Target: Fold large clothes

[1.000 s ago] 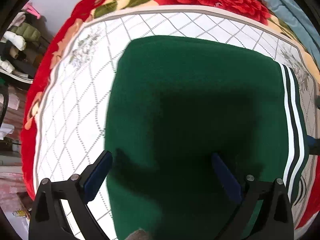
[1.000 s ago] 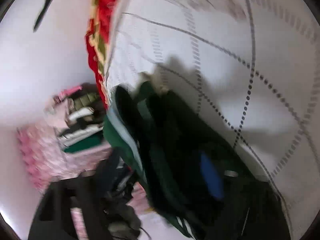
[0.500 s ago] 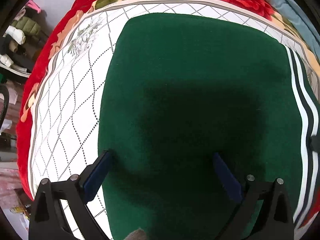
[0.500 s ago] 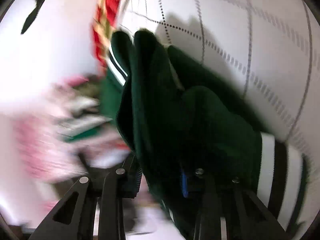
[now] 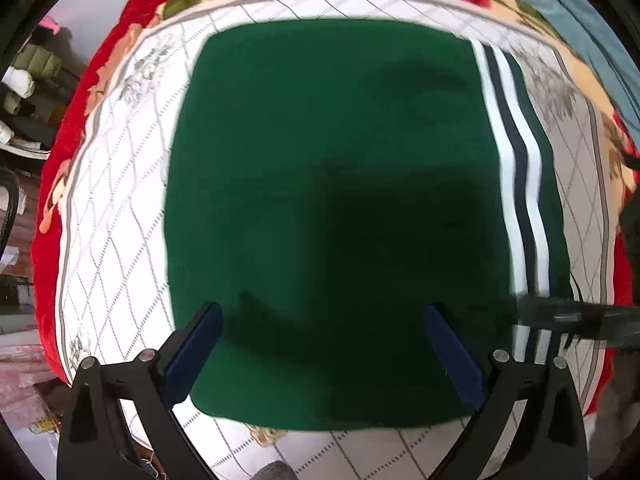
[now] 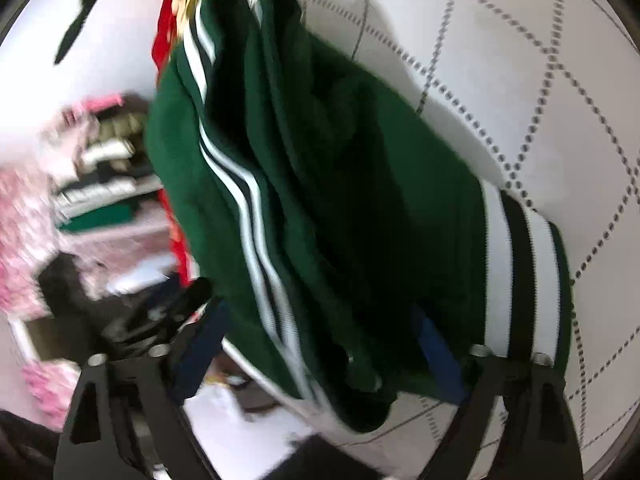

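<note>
A dark green garment [image 5: 328,208] with white and black stripes lies flat on a white quilted bed [image 5: 120,208] over a red floral blanket [image 5: 56,152]. The left hand-held gripper [image 5: 322,344] hangs open above it. The right hand-held gripper [image 6: 320,344] is opening around bunched green fabric at the bed's edge, cluttered shelves [image 6: 92,184] beyond.

One green garment [image 5: 328,208], one quilted sheet [image 5: 120,248], one floral blanket [image 5: 60,152].

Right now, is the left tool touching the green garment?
Cannot tell. The left wrist view shows the left tool open above the green garment, fingers spread, but looking straight down hides any gap or contact.
</note>
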The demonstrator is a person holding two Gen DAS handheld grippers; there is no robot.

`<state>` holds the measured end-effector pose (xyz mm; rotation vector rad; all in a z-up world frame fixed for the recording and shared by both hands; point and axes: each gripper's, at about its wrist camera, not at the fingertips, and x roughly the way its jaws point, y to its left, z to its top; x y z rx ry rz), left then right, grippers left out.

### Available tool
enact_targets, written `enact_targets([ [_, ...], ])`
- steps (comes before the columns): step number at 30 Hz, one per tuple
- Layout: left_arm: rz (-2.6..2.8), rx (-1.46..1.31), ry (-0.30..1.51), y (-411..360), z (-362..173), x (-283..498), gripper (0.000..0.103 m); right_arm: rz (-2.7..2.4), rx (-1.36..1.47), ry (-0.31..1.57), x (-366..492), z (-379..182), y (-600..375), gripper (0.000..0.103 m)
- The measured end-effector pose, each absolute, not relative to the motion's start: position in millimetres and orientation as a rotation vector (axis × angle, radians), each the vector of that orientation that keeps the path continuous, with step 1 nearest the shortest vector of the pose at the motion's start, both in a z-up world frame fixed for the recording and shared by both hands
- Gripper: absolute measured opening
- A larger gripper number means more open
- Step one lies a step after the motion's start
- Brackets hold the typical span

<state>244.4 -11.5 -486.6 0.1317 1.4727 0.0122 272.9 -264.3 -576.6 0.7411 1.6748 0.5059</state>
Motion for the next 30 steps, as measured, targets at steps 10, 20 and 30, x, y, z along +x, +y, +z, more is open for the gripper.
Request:
enact_targets([
  [10, -0.032, 0.135, 1.468, -28, -482, 231, 0.103, 0.592, 1.334, 1.575, 251, -600, -274, 0.019],
  [20, 0.040, 0.122, 1.439, 3, -466, 229, 0.103, 0.339, 0.997, 1.660, 259, -575, -290, 0.065],
  [30, 0.242, 0.114, 1.342, 79, -459, 266, 0.103, 0.337, 0.516, 1.561, 358, -531, -226, 0.053],
])
